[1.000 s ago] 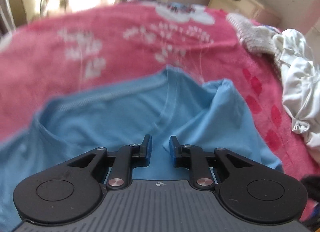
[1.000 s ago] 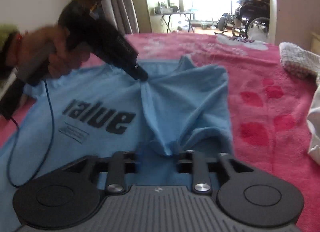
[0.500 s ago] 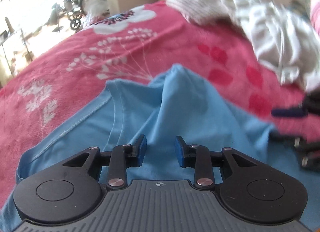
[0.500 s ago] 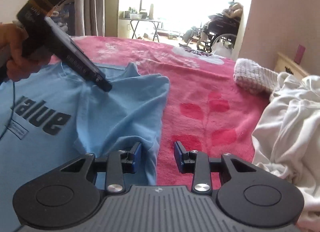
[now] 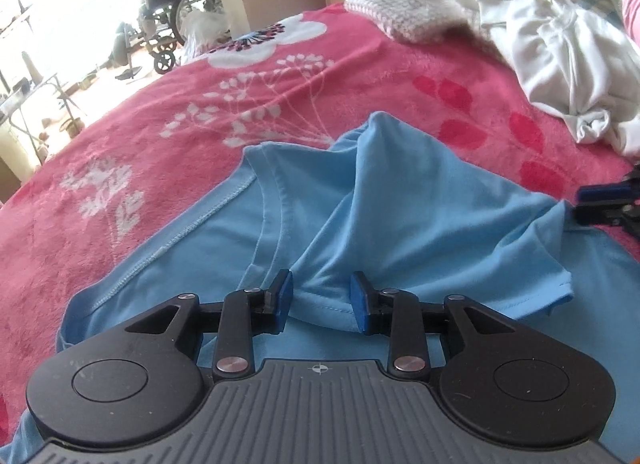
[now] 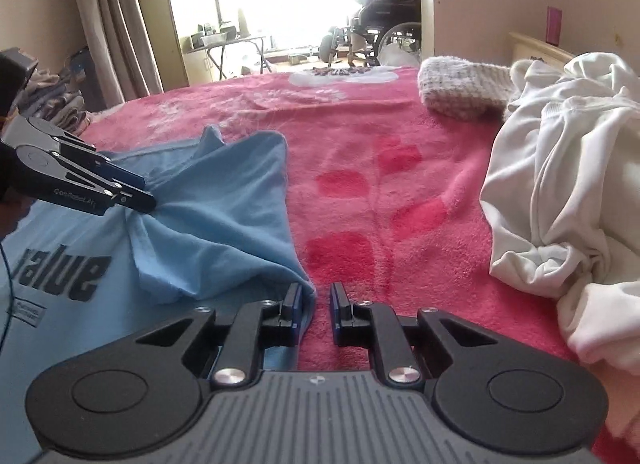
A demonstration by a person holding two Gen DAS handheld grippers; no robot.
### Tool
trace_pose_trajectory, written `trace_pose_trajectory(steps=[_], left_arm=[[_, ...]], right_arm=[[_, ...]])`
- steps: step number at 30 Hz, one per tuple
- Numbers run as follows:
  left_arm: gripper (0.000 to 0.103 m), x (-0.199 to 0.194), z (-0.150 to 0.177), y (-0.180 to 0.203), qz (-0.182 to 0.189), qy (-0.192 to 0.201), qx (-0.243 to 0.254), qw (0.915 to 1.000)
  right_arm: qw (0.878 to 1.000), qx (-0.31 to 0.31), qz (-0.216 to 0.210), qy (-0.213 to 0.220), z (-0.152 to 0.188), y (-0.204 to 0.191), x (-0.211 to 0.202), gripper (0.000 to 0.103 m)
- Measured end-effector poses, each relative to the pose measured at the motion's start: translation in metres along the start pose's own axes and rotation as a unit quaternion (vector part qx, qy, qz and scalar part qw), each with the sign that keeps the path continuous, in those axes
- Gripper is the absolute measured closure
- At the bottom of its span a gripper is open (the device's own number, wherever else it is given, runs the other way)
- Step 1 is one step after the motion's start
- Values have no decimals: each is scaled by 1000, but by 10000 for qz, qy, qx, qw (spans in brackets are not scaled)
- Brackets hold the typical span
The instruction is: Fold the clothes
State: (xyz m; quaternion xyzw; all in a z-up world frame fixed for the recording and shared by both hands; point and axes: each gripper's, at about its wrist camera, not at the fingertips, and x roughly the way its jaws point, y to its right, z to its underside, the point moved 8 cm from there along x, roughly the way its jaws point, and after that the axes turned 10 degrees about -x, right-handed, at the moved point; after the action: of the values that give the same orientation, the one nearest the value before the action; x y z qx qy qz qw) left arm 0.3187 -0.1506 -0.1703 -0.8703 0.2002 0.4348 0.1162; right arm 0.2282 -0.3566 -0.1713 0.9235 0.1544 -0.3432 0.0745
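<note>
The left gripper (image 5: pixel 320 300) stands part open, a ridge of the light blue cotton T-shirt (image 5: pixel 400 200) between its blue pads, which do not press it. The right gripper (image 6: pixel 314 306) has just been closing; its narrow gap straddles the shirt's folded edge without pinching. The shirt lies rumpled near the front edge of the pink floral fleece blanket (image 6: pixel 360 136), black lettering showing. A second ago the left tongs stood narrower over flatter cloth.
</note>
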Motion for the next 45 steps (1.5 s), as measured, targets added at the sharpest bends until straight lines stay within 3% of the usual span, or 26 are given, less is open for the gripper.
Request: trace_pose_trajectory(steps=[6,8,13,15,17,21,26,27,28,29,33,36,39,45], left_arm=[[72,3,1,-7,3,-50,-116,9999],[72,4,2,-9,8,-64,-178,9998],[72,4,4,-14,26,-102,-314,9995],[72,4,4,-15,31,-106,-344,9993],[71,5,3,-16,17,-103,-360,9993],[71,6,2,-19,31,-116,-430,9990],[72,2,-1,-22,37,-86,-512,9986],[72,-1,-3,-23,35,-49,-526,9986],[72,-3,-4,-24,32,-12,-540,9985],[72,-5,-6,-26,31,25,-554,9985],[72,-13,-13,-28,87,202,-617,9979],[72,-13,-23,-21,157,344,-710,9968],[72,-2,-40,-6,374,345,-1008,9936],[72,25,-75,49,855,501,-985,9902]], right_arm=[[9925,-1062,-384,462,-11,-44,-28,81],[9850,-1570,-493,526,-12,-66,-29,61],[9726,-2232,-333,558,-17,-98,-14,60],[9732,-2218,-376,483,-18,-100,-8,66],[9719,-2278,-444,399,-16,-103,-5,91],[9637,-2558,-673,349,-6,-114,-13,93],[9641,-2464,-983,78,9,-121,-7,87],[9653,-2381,-1071,39,8,-119,-9,82],[9664,-2295,-1157,2,7,-116,-12,68],[9674,-2213,-1233,-2,6,-112,-16,61],[9771,-1572,-1411,275,-9,-87,-35,61],[9866,-1084,-1081,570,-31,-66,-33,61],[9907,-1040,-645,588,-40,-57,-14,64],[9944,-863,-517,314,-30,-50,16,77]])
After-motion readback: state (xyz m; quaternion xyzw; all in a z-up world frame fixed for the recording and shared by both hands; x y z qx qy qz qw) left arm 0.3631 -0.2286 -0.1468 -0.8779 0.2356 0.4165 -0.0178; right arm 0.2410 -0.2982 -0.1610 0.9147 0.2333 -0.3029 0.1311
